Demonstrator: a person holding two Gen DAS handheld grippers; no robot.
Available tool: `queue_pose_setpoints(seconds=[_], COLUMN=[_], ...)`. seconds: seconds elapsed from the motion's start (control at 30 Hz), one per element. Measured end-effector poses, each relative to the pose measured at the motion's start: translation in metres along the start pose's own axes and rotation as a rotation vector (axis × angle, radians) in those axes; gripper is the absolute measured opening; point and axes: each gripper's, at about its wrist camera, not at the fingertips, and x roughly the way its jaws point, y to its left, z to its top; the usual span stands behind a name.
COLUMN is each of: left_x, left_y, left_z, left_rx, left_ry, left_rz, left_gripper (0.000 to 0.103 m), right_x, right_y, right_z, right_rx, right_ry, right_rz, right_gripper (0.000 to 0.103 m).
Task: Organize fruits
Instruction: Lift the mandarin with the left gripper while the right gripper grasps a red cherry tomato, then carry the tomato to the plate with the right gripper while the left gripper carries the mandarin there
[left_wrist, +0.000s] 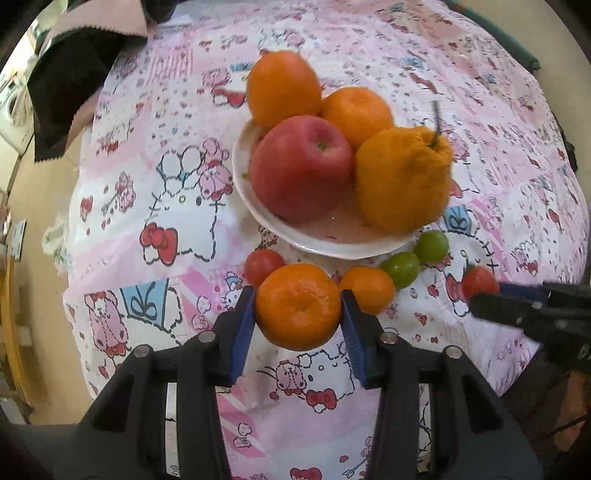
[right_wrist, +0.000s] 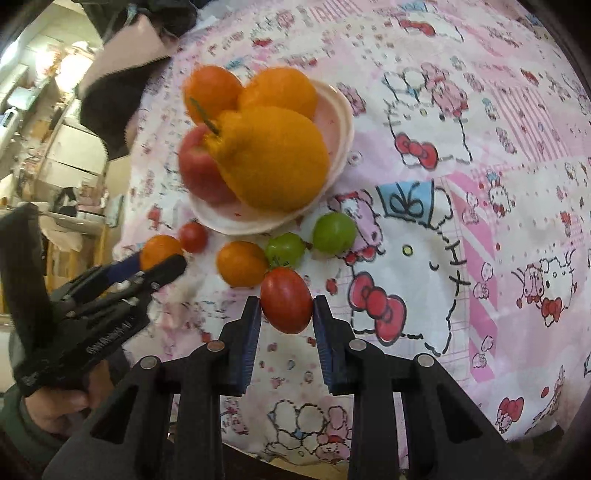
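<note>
My left gripper (left_wrist: 298, 306) is shut on a mandarin (left_wrist: 298, 305), held just above the cloth in front of the plate (left_wrist: 325, 243); it also shows in the right wrist view (right_wrist: 159, 253). My right gripper (right_wrist: 287, 306) is shut on a red tomato (right_wrist: 286, 300), which also shows in the left wrist view (left_wrist: 479, 281). The pale plate (right_wrist: 341, 125) holds a red apple (left_wrist: 301, 168), a knobbly stemmed orange (left_wrist: 402, 179) and two more oranges (left_wrist: 282, 88). On the cloth lie a small mandarin (left_wrist: 367, 290), two green fruits (left_wrist: 400, 268) and a second red tomato (left_wrist: 263, 266).
The table wears a pink cartoon-print cloth (left_wrist: 177, 206). A black and pink fabric piece (left_wrist: 70, 81) lies at the far left corner. The table edge runs along the left, with floor and furniture beyond. The person's hand (right_wrist: 55, 406) holds the left gripper.
</note>
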Motion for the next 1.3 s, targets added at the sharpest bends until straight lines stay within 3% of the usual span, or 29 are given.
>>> queue_pose_setpoints(seconds=[0.1, 0.2, 0.3, 0.43, 0.67, 1.17, 1.3], left_x=[-0.011, -0.030, -0.048, -0.058, -0.049, -0.023, -0.019], left_y=[-0.001, 0.004, 0.009, 0.018, 0.018, 0.015, 0.018], left_z=[-0.001, -0.002, -0.002, -0.001, 0.002, 0.016, 0.016], left_rx=[0.004, -0.014, -0.022, -0.069, -0.089, -0.125, -0.150], left_ry=[-0.043, -0.139, -0.231, -0.275, -0.255, -0.190, -0.136], left_rz=[-0.011, 0.002, 0.016, -0.002, -0.021, -0.038, -0.070], left_gripper=[0.040, 0.040, 0.040, 0.040, 0.041, 0.041, 0.041], right_x=[-0.021, -0.042, -0.060, -0.082, -0.093, -0.079, -0.081], right_y=[0.008, 0.013, 0.016, 0.009, -0.008, -0.012, -0.008], right_z=[0.002, 0.002, 0.002, 0.004, 0.014, 0.036, 0.039], right_rx=[-0.016, -0.032, -0.024, 0.024, 0.121, 0.139, 0.135], right_ry=[-0.080, -0.165, -0.264, -0.370, -0.413, -0.394, -0.418], right_rz=[0.061, 0.102, 0.107, 0.096, 0.126, 0.148, 0.130], right_gripper=[0.030, 0.030, 0.030, 0.030, 0.030, 0.030, 0.030])
